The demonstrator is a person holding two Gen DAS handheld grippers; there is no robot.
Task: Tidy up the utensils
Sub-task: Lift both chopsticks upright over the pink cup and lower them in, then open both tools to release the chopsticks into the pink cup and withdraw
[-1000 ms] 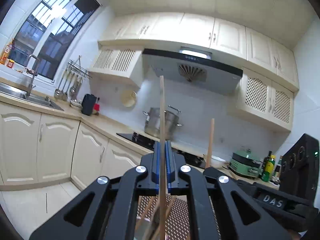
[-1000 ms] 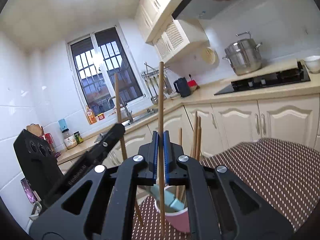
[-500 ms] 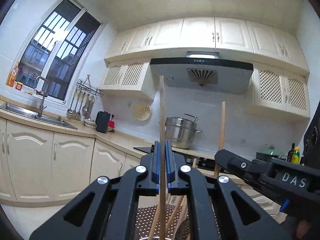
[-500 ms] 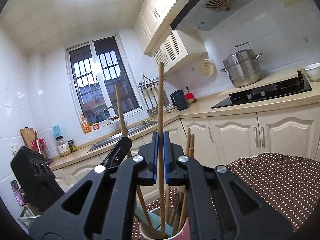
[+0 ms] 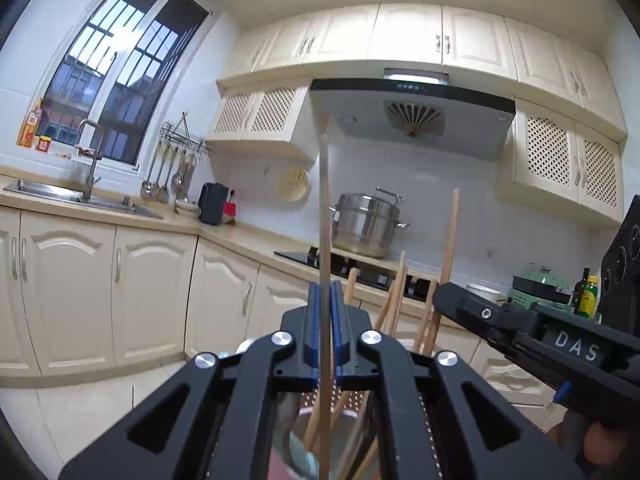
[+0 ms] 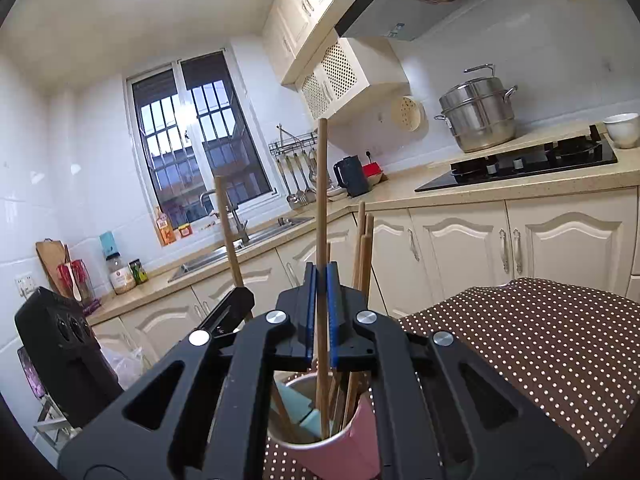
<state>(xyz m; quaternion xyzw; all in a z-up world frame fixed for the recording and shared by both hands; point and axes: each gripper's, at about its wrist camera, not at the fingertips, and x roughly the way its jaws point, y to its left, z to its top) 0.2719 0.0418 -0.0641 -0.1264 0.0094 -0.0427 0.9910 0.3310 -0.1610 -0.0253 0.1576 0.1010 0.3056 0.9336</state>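
Wooden and thin, the chopstick (image 6: 322,208) in the right gripper (image 6: 319,316) stood upright, clamped between the blue pads, its lower end already inside the pink cup (image 6: 340,452) directly beneath the gripper. The left gripper (image 5: 325,332) was likewise closed on a second chopstick (image 5: 324,220), also vertical, with its lower end reaching toward the same cup below it, though that view was too blurred there to tell whether the tip was inside. More chopsticks (image 6: 362,248) leaned in the cup just beyond the right gripper's fingertips, beside a pale teal utensil (image 6: 296,404) whose kind could not be made out. The cup rested on a brown dotted cloth (image 6: 540,340).

Each stick looked light, stiff and smooth, so it would likely pivot or slide if pinched loosely; a hold near the middle, as both grippers had, seemed best for keeping it vertical. The cup looked light and possibly easy to tip, so a stick striking the rim or pushing on the leaning sticks could upset it. Release probably called for a straight drop.
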